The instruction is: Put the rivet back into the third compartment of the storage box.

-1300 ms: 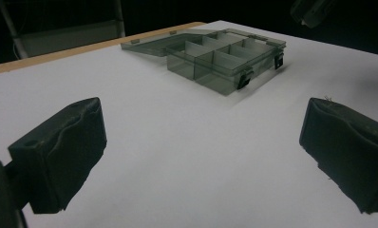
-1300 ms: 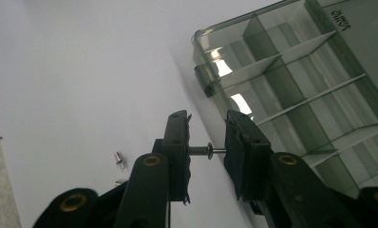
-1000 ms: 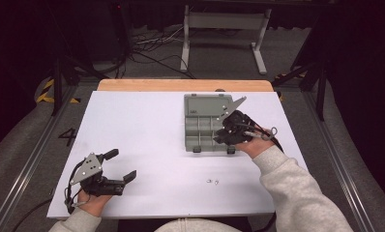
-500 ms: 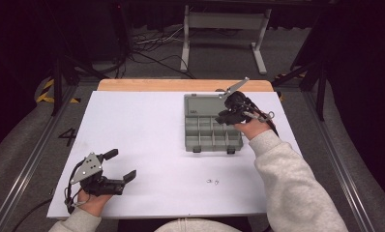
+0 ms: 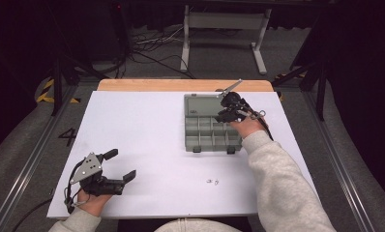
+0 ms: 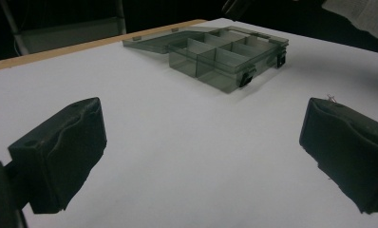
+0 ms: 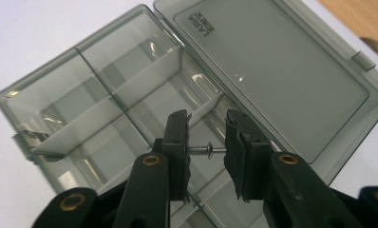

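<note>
right gripper view: right gripper point(image 7: 206, 142) jaws grasp a small screw point(image 7: 207, 150) at centre frame, above the open compartment box point(image 7: 97, 109). high view: left gripper point(image 5: 118, 166) lower left, jaws released; the screw is too small to tell there.

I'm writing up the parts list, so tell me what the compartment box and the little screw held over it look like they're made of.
The compartment box looks like smoky grey translucent plastic with a glossy finish: the dividers and table show through its walls, and the open lid catches reflections. The screw, pinched between the right gripper pads, looks like bare silvery metal with a bright glint, probably steel, though it is too small to be sure.
</note>
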Demonstrator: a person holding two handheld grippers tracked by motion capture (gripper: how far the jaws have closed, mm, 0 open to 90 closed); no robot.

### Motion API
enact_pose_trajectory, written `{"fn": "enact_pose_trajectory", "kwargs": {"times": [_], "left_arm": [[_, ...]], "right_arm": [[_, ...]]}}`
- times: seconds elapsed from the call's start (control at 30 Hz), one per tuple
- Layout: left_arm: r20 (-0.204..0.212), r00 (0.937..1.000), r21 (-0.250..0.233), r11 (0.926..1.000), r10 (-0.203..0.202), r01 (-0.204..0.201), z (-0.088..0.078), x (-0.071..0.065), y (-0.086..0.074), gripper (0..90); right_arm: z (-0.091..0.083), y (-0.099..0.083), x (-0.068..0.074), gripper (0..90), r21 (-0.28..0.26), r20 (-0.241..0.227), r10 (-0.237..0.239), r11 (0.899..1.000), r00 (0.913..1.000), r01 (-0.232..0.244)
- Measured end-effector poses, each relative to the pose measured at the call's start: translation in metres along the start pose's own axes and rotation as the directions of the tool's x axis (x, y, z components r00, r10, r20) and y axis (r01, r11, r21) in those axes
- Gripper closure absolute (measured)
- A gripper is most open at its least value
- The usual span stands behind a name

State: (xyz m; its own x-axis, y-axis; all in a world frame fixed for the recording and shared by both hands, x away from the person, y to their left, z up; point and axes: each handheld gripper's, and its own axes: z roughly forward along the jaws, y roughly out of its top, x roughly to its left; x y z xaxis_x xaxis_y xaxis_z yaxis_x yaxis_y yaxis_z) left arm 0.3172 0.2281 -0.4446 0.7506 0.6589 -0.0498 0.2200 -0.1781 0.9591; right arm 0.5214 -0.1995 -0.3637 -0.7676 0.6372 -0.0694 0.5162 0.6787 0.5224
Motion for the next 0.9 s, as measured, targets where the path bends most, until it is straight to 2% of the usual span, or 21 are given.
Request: {"fn": "enact_pose_trajectory", "kwargs": {"times": [0.13, 0.33, 0.5, 0.53, 0.57, 0.63, 0.7, 0.8, 0.9], "left_arm": [[0.0, 1.0, 0.003, 1.0, 0.002, -0.002, 0.0, 0.0, 0.0, 2.4], [0.0, 1.0, -0.002, 1.0, -0.002, 0.002, 0.001, 0.0, 0.0, 2.4], [0.001, 1.0, -0.002, 1.0, -0.002, 0.002, 0.001, 0.0, 0.0, 2.4], [0.0, 1.0, -0.002, 1.0, -0.005, 0.005, 0.001, 0.0, 0.0, 2.4], [0.0, 1.0, -0.002, 1.0, -0.001, 0.001, 0.001, 0.0, 0.0, 2.4], [0.001, 1.0, -0.002, 1.0, 0.001, -0.001, 0.001, 0.001, 0.0, 2.4], [-0.001, 1.0, -0.001, 1.0, 0.0, 0.0, 0.0, 0.001, 0.0, 2.4], [0.001, 1.0, -0.003, 1.0, -0.002, 0.002, 0.001, 0.001, 0.0, 2.4], [-0.002, 1.0, -0.004, 1.0, 0.0, 0.0, 0.001, 0.0, 0.0, 2.4]], "right_arm": [[0.011, -0.004, -0.004, 70.4, 0.007, 0.002, 0.032, 0.999, 0.9995, -0.032], [0.024, -0.009, -0.005, 70.3, 0.04, -0.002, 0.045, 0.998, 0.999, -0.045], [0.028, -0.01, -0.005, 69.6, 0.052, -0.011, 0.047, 0.998, 0.9988, -0.046], [0.027, -0.01, -0.005, 67.1, 0.051, -0.015, 0.047, 0.998, 0.9988, -0.046], [0.026, -0.009, -0.004, 58.2, 0.047, -0.005, 0.048, 0.998, 0.9988, -0.048], [0.021, -0.008, -0.002, 50.0, 0.039, 0.013, 0.05, 0.998, 0.9987, -0.051], [0.012, -0.007, 0.003, 41.8, 0.029, 0.028, 0.028, 0.999, 0.9992, -0.029], [-0.004, -0.007, 0.012, 36.2, 0.0, 0.019, 0.004, 1.0, 0.9998, -0.004], [-0.026, -0.009, 0.028, 32.1, -0.035, -0.01, -0.027, 0.999, 0.9996, 0.027]]}}
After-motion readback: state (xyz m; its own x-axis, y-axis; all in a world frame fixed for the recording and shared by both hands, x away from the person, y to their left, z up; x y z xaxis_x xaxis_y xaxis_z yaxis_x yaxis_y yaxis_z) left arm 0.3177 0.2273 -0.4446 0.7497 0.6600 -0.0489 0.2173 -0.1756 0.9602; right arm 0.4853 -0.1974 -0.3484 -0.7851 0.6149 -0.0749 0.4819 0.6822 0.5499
